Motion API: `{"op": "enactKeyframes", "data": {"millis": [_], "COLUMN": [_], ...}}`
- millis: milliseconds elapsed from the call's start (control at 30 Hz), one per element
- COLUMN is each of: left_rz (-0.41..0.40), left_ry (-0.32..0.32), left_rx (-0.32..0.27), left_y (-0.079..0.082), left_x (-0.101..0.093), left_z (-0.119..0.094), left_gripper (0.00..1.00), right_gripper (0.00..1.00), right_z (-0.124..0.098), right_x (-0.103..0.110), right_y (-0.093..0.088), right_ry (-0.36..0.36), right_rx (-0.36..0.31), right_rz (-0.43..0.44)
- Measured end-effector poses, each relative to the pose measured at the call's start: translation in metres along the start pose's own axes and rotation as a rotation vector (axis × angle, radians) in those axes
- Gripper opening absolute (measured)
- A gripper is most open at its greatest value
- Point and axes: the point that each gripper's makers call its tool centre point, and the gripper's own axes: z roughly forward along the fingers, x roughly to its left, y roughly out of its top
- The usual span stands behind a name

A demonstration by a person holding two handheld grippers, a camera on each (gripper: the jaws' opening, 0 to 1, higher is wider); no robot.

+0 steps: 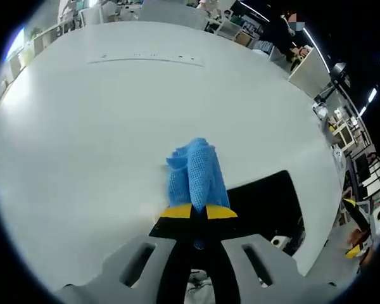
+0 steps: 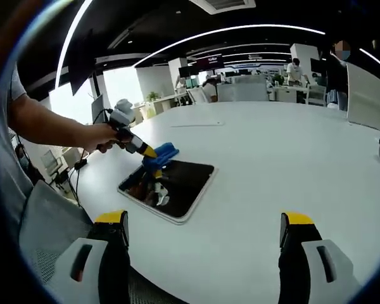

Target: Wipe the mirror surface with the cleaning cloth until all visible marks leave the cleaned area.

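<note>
Blue waffle-textured cloth on rectangular mirror

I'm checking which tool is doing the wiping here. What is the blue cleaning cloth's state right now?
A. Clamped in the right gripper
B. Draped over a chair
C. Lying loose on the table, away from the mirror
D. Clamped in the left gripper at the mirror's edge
D: the left gripper is shut on the blue cleaning cloth at the far edge of the mirror, while the right gripper stands open.
</note>
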Motion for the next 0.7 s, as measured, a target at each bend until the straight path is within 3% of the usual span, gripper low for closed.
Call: {"op": "enactKeyframes", "data": {"millis": [167,400,700], "left_rz": [0.002,-0.016,-0.058], "left_ry": [0.000,0.002,0.033], "left_rx": [-0.006,-0.027,-0.068], "left_y": [-0.001,0.006,0.008], "left_x": [-0.001,0.013,0.053], "left_z": [-0.003,-0.021,-0.053], "left_gripper": [0.02,0.03,0.03], "right_gripper": [0.99,0.99,0.99], "right_z": [0.001,0.000,0.001], "right_x": [0.000,-0.001,0.001], "right_y": [-0.001,0.000,-0.001], "right_ry": [0.000,-0.001,0.003], "right_rx": [0.001,0.001,0.004], "right_rz": [-0.002,0.000,-0.002]}}
